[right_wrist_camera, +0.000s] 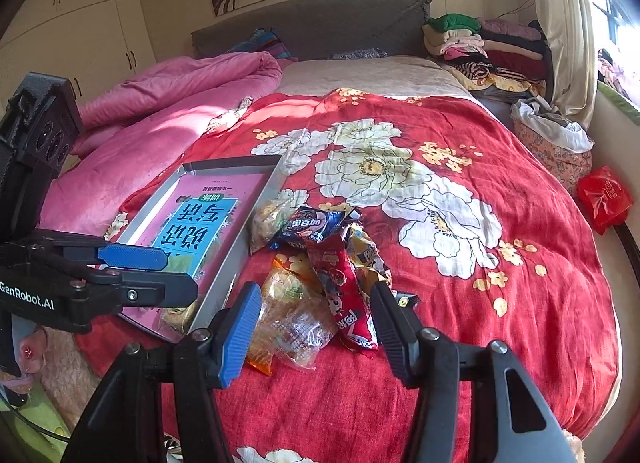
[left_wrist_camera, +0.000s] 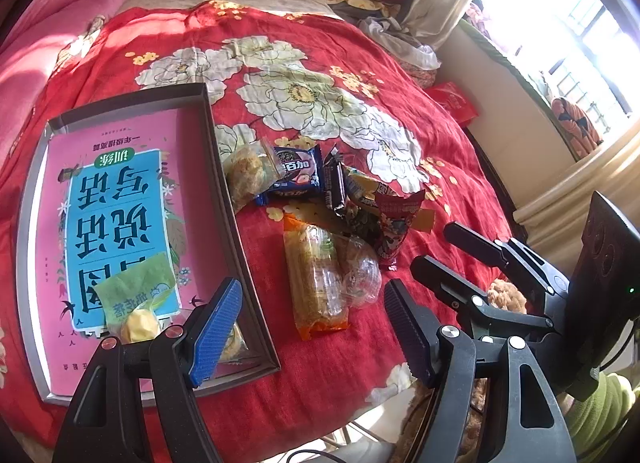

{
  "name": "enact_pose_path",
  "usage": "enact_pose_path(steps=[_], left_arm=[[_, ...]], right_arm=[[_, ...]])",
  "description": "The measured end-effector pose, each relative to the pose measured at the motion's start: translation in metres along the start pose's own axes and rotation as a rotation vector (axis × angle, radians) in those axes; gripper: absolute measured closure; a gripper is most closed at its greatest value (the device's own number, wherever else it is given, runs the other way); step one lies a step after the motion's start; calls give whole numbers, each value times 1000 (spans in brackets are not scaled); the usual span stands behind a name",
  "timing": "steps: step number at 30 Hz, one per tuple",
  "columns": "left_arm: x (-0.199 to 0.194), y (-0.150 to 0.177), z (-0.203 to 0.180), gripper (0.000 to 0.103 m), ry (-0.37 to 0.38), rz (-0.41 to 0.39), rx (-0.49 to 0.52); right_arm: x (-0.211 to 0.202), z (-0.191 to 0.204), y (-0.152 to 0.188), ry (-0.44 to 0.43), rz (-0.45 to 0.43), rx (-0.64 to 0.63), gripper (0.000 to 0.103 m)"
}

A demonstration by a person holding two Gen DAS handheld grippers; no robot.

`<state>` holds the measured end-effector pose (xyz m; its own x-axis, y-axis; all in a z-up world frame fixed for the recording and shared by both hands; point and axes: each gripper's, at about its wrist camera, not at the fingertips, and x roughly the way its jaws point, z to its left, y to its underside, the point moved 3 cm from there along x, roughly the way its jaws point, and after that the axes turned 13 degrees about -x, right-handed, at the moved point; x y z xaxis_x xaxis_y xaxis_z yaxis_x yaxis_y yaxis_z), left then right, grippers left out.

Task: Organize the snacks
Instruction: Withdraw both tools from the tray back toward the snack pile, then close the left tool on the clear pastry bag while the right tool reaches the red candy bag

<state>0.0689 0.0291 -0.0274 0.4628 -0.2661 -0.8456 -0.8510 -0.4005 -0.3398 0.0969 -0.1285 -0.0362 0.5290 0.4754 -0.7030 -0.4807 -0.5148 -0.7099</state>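
A pile of snacks lies on the red floral bedspread (left_wrist_camera: pixel 372 47): a blue packet (left_wrist_camera: pixel 296 175), a dark bar (left_wrist_camera: pixel 334 187), a red packet (right_wrist_camera: pixel 348 303), an orange-ended packet (left_wrist_camera: pixel 316 279) and a clear-wrapped pastry (left_wrist_camera: pixel 248 171). To their left is a grey tray (left_wrist_camera: pixel 230 199) holding a pink book and a green-wrapped pastry (left_wrist_camera: pixel 132 299). My left gripper (left_wrist_camera: pixel 312 331) is open over the tray's near right edge and the orange-ended packet, holding nothing. My right gripper (right_wrist_camera: pixel 314 331) is open above the near end of the pile, also holding nothing.
A pink quilt (right_wrist_camera: pixel 168 103) is bunched at the left of the bed. Folded clothes (right_wrist_camera: pixel 488 47) are stacked at the head end on the right. A red bag (right_wrist_camera: pixel 604 195) lies off the bed's right edge, under the window. A person's green sleeve (left_wrist_camera: pixel 596 415) shows bottom right.
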Motion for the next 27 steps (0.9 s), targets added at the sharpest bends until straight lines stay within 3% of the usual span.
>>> enact_pose_path(steps=[6,14,27], left_arm=[[8,-6,2,28,-20,6,-8],[23,-22,4,28,-55,12,-7],[60,-69,7,28,-140,11,-3]], right_arm=[[17,-8,11,14,45,21,48],[35,-10,19,7,83,5,62],[59,-19,25,17,118,15,74]])
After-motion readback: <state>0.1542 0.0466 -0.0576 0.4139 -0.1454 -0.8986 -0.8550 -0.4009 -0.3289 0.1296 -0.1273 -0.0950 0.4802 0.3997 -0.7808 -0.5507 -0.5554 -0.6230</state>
